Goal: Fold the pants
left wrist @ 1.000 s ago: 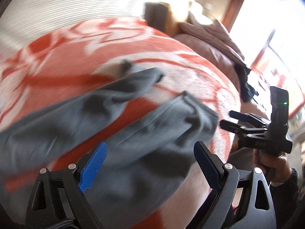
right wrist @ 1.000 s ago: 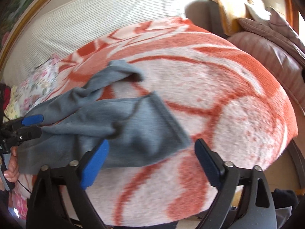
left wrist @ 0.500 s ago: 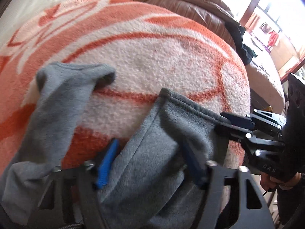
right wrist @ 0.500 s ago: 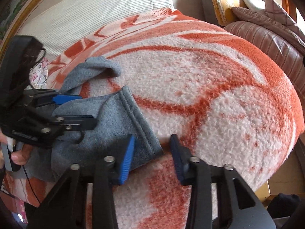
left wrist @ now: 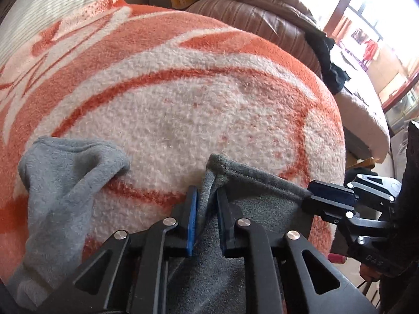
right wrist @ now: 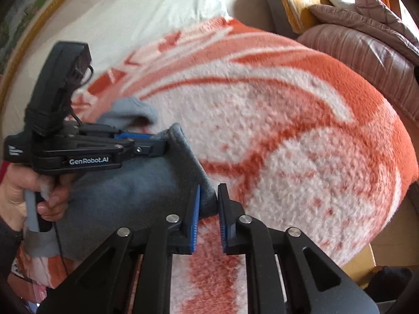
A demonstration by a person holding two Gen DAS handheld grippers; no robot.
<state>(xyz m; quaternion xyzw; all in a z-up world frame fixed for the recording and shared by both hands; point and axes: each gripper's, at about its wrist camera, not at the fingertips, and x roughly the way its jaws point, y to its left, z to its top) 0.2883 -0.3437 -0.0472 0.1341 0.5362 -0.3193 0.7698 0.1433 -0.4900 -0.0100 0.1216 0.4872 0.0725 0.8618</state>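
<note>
A: Lying on the bed are the grey pants (left wrist: pixel 235 267), spread over an orange and white blanket (left wrist: pixel 183 99), with one leg end raised a little off the fleece.

B: Which tool has that leg end?

A: Both. The left tool (left wrist: pixel 206 196) is pinched narrow on the hem at its left corner, with grey cloth squeezed between the blue pads (left wrist: pixel 192 225). The right tool (right wrist: pixel 209 196) is pinched narrow on the right corner of the same hem, cloth bunched between its fingers.

B: Can each tool be seen from the other camera?

A: Yes. In the left wrist view the right tool comes in from the right edge and its tips touch the hem's corner. In the right wrist view the left tool comes in from the left, gripping the far corner, and a hand (right wrist: pixel 28 196) is wrapped round its handle.

B: And the other leg?

A: The other leg (left wrist: pixel 65 183) lies loose on the blanket, to the left of the held one and apart from it, its end curled over. White and orange fleece shows between the two.

B: What lies further out?

A: A brown quilted cover (left wrist: pixel 262 18) is heaped at the far right of the bed. A striped white sheet (right wrist: pixel 146 7) lies at the far left, past the blanket's edge.
</note>
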